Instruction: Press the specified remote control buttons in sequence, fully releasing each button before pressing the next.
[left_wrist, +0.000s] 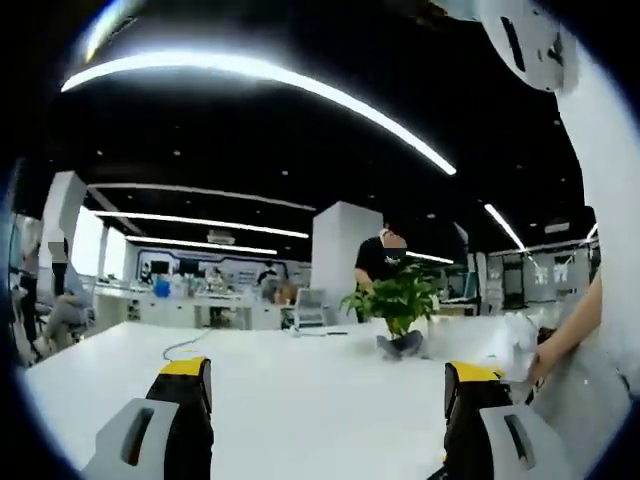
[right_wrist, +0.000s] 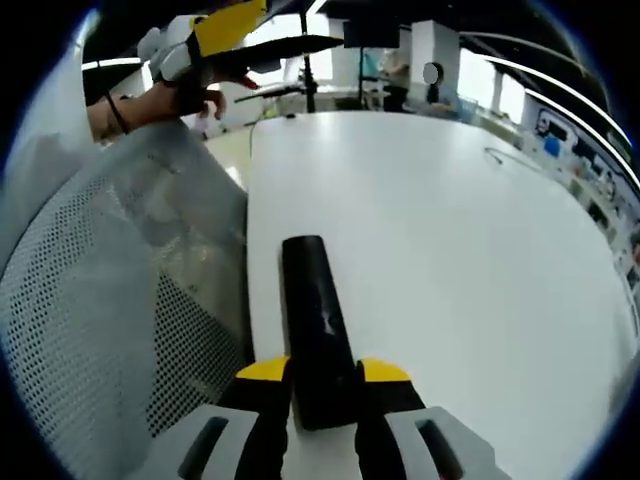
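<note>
A long black remote control (right_wrist: 312, 310) lies on the white table (right_wrist: 450, 230), close to the table's left edge in the right gripper view. My right gripper (right_wrist: 325, 373) is shut on its near end, a yellow-tipped jaw on each side. No buttons can be made out on its dark top. My left gripper (left_wrist: 328, 372) stands wide open over the bare white table (left_wrist: 300, 400), with nothing between its jaws. In the right gripper view, that left gripper (right_wrist: 222, 28) appears at the top left, held up in a hand (right_wrist: 185, 95).
A potted green plant (left_wrist: 398, 300) stands on the table's far side, with a person in a black shirt (left_wrist: 380, 258) behind it. A white mesh chair back (right_wrist: 90, 330) and a clear plastic sheet (right_wrist: 190, 240) lie left of the remote. A thin cable (left_wrist: 185, 347) trails on the table.
</note>
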